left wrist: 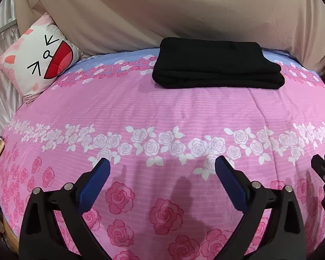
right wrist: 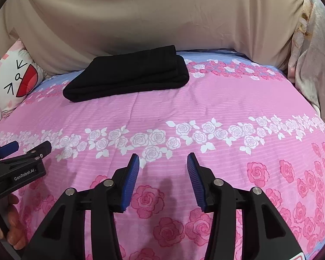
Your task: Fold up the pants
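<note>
The pants [left wrist: 216, 67] are matt black cloth with a soft, slightly fuzzy knit look, thick at the folds. The bedspread [left wrist: 162, 112] is thin printed cloth, matt, finely ribbed with light creases. The pillow [left wrist: 39, 58] is smooth printed fabric with a faint sheen. The beige sheet [right wrist: 140, 17] behind is smooth matt cloth, wrinkled. The left gripper [left wrist: 162, 181] and right gripper [right wrist: 163, 178] are matt black plastic with shiny round metal pins; their pads [right wrist: 131, 179] are blue, ridged and rubbery, dull in finish
</note>
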Tool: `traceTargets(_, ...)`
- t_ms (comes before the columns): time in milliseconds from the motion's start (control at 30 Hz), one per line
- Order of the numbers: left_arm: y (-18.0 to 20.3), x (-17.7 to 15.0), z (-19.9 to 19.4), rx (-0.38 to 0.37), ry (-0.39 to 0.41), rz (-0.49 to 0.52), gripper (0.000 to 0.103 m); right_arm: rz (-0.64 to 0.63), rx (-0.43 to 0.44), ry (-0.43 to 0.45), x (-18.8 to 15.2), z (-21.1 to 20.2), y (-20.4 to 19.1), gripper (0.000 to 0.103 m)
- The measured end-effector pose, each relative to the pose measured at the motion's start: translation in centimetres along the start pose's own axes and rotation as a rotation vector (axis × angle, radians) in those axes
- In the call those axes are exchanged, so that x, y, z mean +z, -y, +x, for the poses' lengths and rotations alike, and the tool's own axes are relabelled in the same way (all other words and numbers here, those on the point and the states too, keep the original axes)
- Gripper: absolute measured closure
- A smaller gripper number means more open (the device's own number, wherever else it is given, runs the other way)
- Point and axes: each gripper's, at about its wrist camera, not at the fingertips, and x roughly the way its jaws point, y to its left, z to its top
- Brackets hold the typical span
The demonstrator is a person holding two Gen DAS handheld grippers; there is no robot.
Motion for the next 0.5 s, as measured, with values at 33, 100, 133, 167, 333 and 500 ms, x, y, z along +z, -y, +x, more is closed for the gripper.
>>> traceTargets(33, 0.0, 0.0, 0.1, -0.006, -0.001, -0.001, 0.008, 0.001, -0.002, -0.002, 0.0, 0.0, 0.0, 0.057)
traceTargets(100, 0.0, 0.0, 0.3, -0.007, 0.001, -0.007, 0.008, 0.002, -0.005, -0.011, 0.0, 0.3, 0.0, 0.055)
traceTargets(133, 0.0, 0.0, 0.5, -0.012, 0.003, -0.013, 0.008, 0.005, -0.006, -0.017, 0.0, 0.4, 0.0, 0.053)
traceTargets(167, -0.1, 0.0, 0.6, -0.015, 0.004, -0.016, 0.008, 0.011, -0.007, -0.025, 0.1, 0.7, 0.0, 0.051)
traceTargets(333, -0.1, 0.2, 1.6, -0.029, -0.014, -0.024, 0.007, 0.017, -0.015, -0.053, 0.2, 1.5, -0.1, 0.051)
traceTargets(500, -0.3, 0.2, 2.2, -0.046, -0.041, -0.036, 0.007, 0.032, -0.025, -0.082, 0.2, 2.0, 0.1, 0.05)
